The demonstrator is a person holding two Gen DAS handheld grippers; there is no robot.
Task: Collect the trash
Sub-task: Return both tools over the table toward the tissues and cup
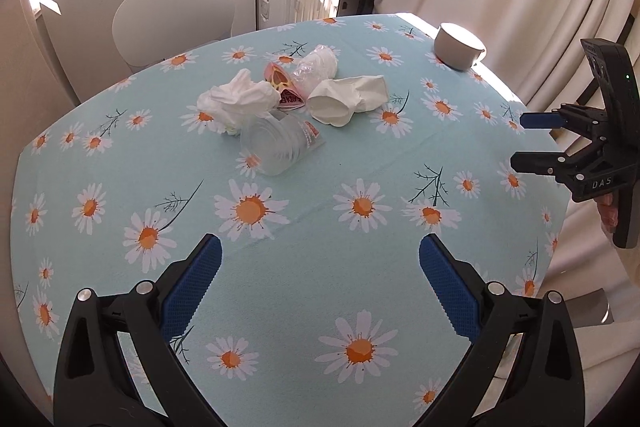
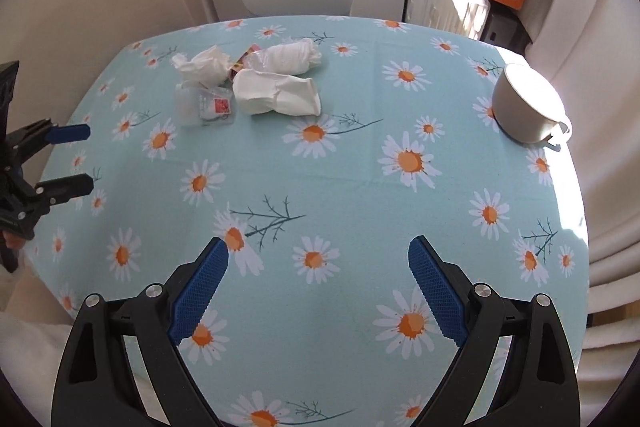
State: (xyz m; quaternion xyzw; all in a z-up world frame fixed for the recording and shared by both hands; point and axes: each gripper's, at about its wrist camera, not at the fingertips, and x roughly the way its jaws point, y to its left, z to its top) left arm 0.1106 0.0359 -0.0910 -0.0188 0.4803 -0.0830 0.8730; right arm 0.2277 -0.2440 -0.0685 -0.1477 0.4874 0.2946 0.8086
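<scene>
Left wrist view: the left hand-held gripper (image 1: 320, 253) hangs with jaws wide and empty over the daisy-print bench (image 1: 320, 195). Far ahead lies the trash: crumpled tissue (image 1: 236, 101), clear plastic cup (image 1: 276, 145), squashed paper cup (image 1: 346, 99). The right hand-held gripper (image 2: 318, 257) is equally wide and empty; a white bin (image 2: 526, 105) stands at the right edge.

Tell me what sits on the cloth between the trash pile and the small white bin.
Nothing: in the right wrist view the stretch from the crushed paper cup across to the white bin is bare daisy-print tablecloth.
</scene>
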